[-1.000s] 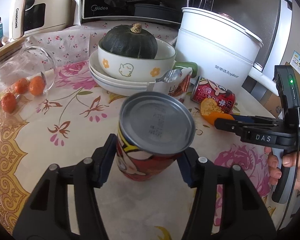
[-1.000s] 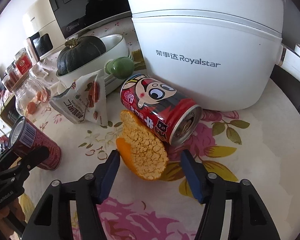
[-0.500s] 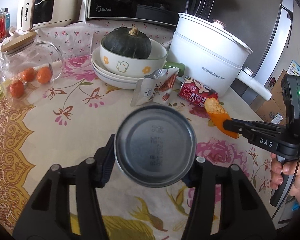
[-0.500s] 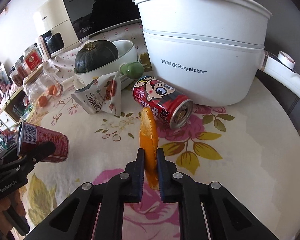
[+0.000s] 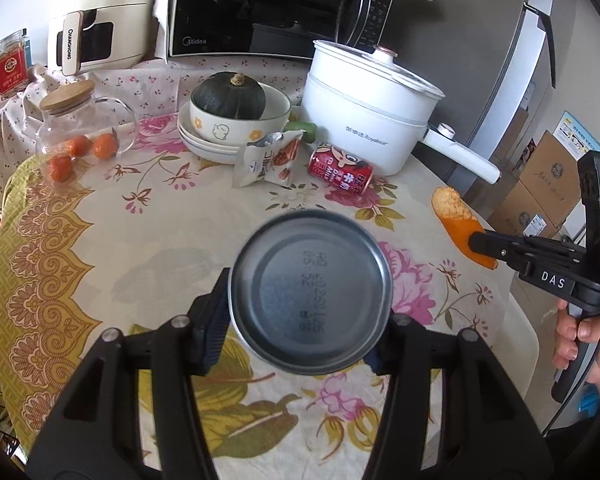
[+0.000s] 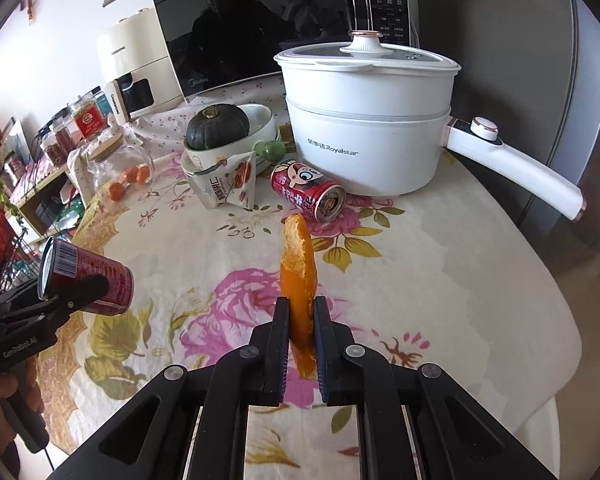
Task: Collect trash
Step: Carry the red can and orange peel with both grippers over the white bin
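Note:
My left gripper is shut on a red drink can, held above the table with its grey bottom facing the camera; the can also shows in the right wrist view. My right gripper is shut on an orange peel, lifted off the table; the peel also shows in the left wrist view. A second red can lies on its side by the white pot, with a torn snack wrapper to its left.
A white Royalstar pot with a long handle stands at the back. A bowl with a green squash sits on stacked plates. A glass jar with oranges stands at left. The microwave and fridge lie behind. The table edge is at right.
Both grippers have risen and pulled back from the table. The can and the peel are higher, and the second can and wrapper look farther away.

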